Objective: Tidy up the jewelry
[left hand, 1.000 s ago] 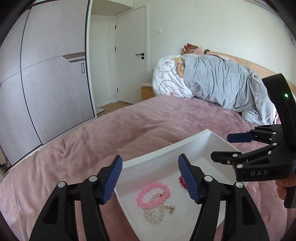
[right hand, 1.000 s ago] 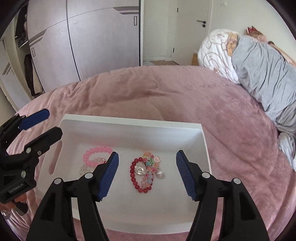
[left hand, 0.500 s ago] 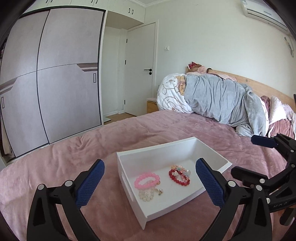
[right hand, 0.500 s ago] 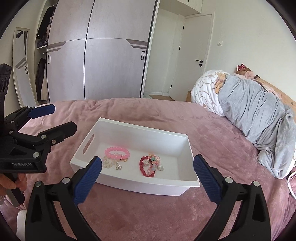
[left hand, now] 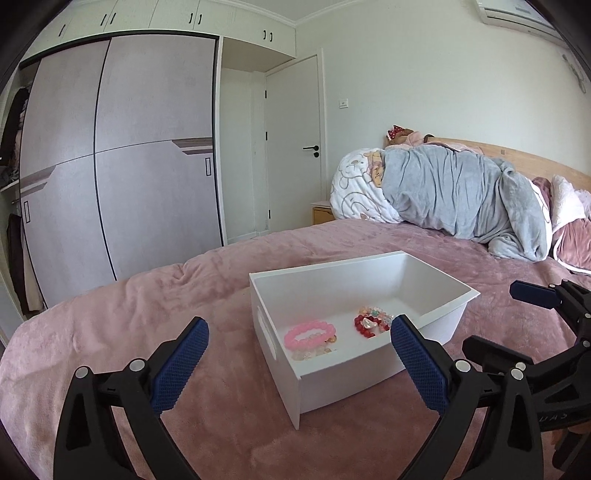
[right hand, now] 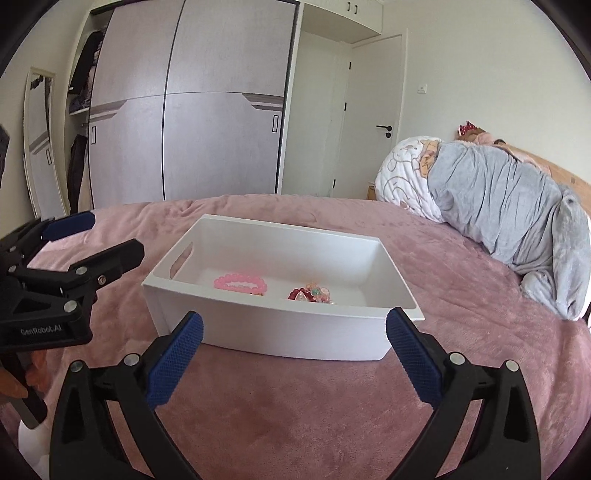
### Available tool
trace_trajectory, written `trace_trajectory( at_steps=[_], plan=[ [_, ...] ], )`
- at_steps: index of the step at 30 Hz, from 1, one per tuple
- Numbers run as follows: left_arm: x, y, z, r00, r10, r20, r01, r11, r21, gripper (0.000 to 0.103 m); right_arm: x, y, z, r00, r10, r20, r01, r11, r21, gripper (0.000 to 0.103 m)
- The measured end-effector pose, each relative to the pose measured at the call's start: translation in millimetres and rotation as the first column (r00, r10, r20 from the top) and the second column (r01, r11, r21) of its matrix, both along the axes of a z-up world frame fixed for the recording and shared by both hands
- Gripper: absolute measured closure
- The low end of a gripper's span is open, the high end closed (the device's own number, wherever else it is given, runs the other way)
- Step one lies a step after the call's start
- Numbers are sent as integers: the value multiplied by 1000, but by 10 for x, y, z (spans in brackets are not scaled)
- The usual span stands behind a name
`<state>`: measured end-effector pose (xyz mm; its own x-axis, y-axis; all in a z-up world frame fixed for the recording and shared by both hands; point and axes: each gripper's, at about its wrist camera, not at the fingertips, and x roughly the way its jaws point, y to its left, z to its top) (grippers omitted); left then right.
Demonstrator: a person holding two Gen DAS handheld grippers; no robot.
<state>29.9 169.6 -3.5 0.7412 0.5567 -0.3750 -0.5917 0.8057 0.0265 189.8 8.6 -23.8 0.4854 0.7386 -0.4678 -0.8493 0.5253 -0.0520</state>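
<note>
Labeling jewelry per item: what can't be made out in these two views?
- Clear beads, left view: half hidden under the pink bracelet; right view: behind the bin's near wall.
- Charm pile, both views: too small to count pieces.
- Red bracelet: partly covered by charms.

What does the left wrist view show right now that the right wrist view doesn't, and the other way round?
Only the left wrist view: an air conditioner high on the wall, the right gripper seen from the side, and clear beads below the pink bracelet.

Only the right wrist view: a leaning mirror beside the wardrobe, and the left gripper seen from the side.

Both: the white bin on the pink bedspread, the pink bracelet and the red bracelet inside, both grippers open and empty.
</note>
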Motion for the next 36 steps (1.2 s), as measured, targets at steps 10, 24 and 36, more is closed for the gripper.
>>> trace_trajectory(
  at_steps=[10,24,36],
  plan=[
    [56,16,-261,998,46,-44,-46,999,-1,3,22,-36,-100,1000,-13,7,13,1000,22,5],
    [172,-89,-293,997,50,-64,-49,999,24,3,63,-72,-133,1000,-14,-13,14,999,31,5],
    [152,-20,-325,996,72,-56,-73,997,-6,3,74,-75,-163,999,-30,-38,32,999,39,5]
  ],
)
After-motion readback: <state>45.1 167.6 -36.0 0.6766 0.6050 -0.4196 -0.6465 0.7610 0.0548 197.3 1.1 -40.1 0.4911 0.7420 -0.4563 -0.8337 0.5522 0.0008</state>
